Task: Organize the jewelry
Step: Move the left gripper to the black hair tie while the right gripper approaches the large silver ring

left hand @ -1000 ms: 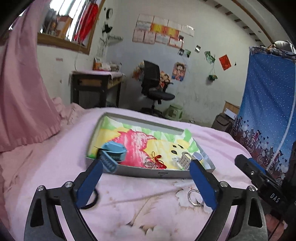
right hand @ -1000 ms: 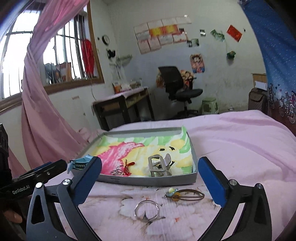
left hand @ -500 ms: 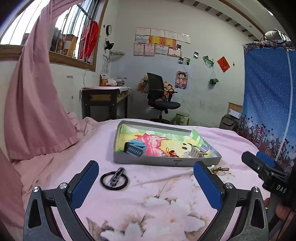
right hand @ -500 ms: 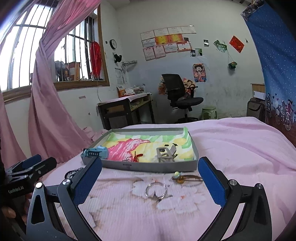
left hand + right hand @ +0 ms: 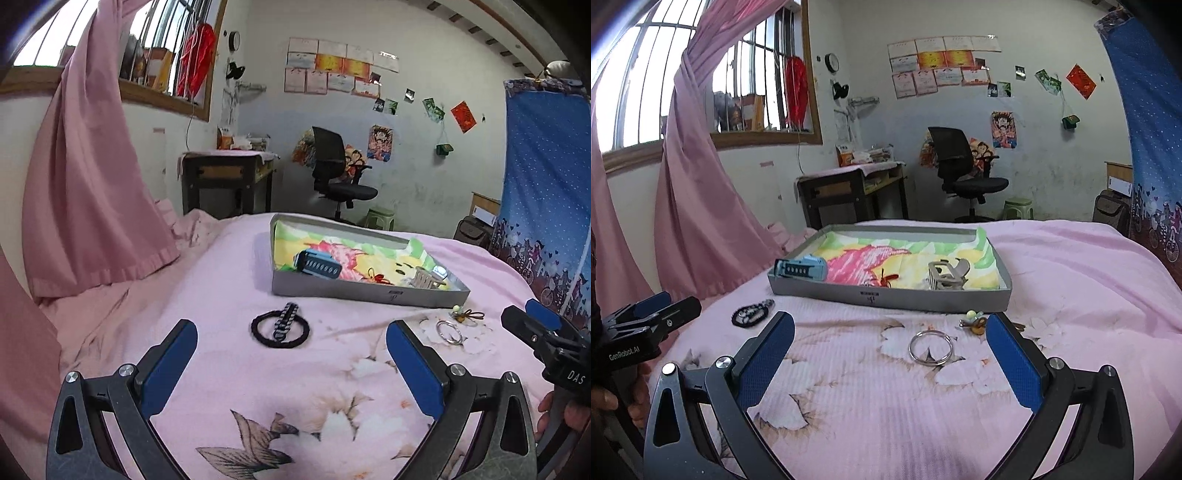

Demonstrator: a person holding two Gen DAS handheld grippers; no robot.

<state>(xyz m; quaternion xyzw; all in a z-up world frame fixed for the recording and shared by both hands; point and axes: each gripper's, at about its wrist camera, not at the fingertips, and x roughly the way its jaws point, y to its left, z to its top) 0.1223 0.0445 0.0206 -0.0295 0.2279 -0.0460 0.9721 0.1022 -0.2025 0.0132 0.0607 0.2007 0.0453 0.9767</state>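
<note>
A grey tray (image 5: 369, 291) (image 5: 886, 297) with a colourful lining sits on the pink bed. Inside it lie a blue hair clip (image 5: 317, 263) (image 5: 800, 268), a small red piece (image 5: 886, 278) and a silver claw clip (image 5: 428, 277) (image 5: 946, 275). On the bedspread in front lie a black hair tie with a beaded strip (image 5: 280, 328) (image 5: 751, 314), a silver ring (image 5: 448, 331) (image 5: 931, 348) and a brown clip with a green bead (image 5: 466, 314) (image 5: 975, 322). My left gripper (image 5: 291, 365) is open, short of the hair tie. My right gripper (image 5: 890, 356) is open, with the ring lying between its fingers.
A pink curtain (image 5: 92, 177) hangs at the left beside the bed. A desk (image 5: 849, 188), an office chair (image 5: 964, 177) and a green stool (image 5: 1018, 207) stand beyond the bed. A blue curtain (image 5: 546, 192) hangs at the right.
Both grippers have drawn back from the tray, so more bedspread shows in front. The blue hair clip, earlier between the left fingers at the tray's edge, now lies in the tray.
</note>
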